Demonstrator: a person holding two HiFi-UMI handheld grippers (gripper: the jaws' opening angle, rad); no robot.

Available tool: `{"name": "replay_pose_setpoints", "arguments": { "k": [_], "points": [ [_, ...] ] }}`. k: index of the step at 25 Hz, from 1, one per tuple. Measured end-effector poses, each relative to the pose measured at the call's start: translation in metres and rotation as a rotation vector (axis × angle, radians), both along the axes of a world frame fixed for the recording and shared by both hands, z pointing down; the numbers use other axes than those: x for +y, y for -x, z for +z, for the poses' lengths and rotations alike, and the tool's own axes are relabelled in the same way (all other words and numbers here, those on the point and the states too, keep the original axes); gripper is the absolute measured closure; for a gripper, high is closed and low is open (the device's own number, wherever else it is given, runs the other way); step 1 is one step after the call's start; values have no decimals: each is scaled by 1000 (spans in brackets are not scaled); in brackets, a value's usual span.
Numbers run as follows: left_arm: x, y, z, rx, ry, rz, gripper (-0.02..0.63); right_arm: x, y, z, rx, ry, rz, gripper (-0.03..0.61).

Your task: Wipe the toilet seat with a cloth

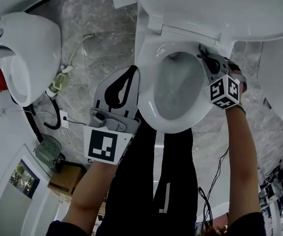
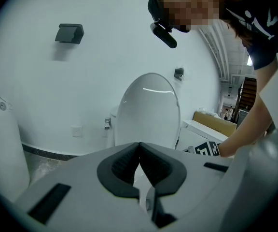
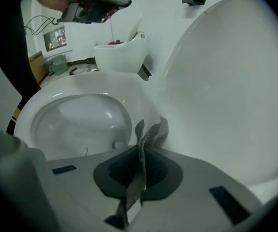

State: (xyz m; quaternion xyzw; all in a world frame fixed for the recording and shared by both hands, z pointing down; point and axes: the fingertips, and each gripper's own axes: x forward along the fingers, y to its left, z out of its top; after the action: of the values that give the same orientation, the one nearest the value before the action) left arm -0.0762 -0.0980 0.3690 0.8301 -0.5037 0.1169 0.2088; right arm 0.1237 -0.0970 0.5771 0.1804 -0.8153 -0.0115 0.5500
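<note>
Right gripper point(image 3: 140, 153) pinches the cloth point(image 3: 151, 132), its free fold just ahead at the seat point(image 3: 105, 83) — placed for wiping. Left gripper point(image 2: 139, 149), jaws together on nothing, hangs aside — likely keeping clear.

A thin grey patterned cloth point(image 3: 151, 132) stands crumpled and upright, pinched in the right gripper point(image 3: 140, 154), above the rim of the white toilet seat point(image 3: 129, 88).

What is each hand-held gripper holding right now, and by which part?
The right hand-held gripper pinches the cloth partway along, a bunched end poking past the jaw tips. The left hand-held gripper is shut on nothing.
</note>
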Motion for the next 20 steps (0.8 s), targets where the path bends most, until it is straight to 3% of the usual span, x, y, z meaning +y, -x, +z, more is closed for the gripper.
{"name": "replay_pose_setpoints", "arguments": {
  "k": [6, 9, 16, 20],
  "points": [
    [5, 2, 1, -23, -4, 6, 595, -5, 7, -4, -14, -17, -159, 554],
    [7, -4, -1, -8, -4, -11, 595, 12, 0, 4, -24, 67, -187, 554],
    [15, -8, -4, -4, 2, -1, 595, 98, -20, 24, 108, 280, -256, 554],
    [13, -5, -7, -9, -3, -7, 595, 102, -22, 25, 151, 299, -378, 554]
  ]
}}
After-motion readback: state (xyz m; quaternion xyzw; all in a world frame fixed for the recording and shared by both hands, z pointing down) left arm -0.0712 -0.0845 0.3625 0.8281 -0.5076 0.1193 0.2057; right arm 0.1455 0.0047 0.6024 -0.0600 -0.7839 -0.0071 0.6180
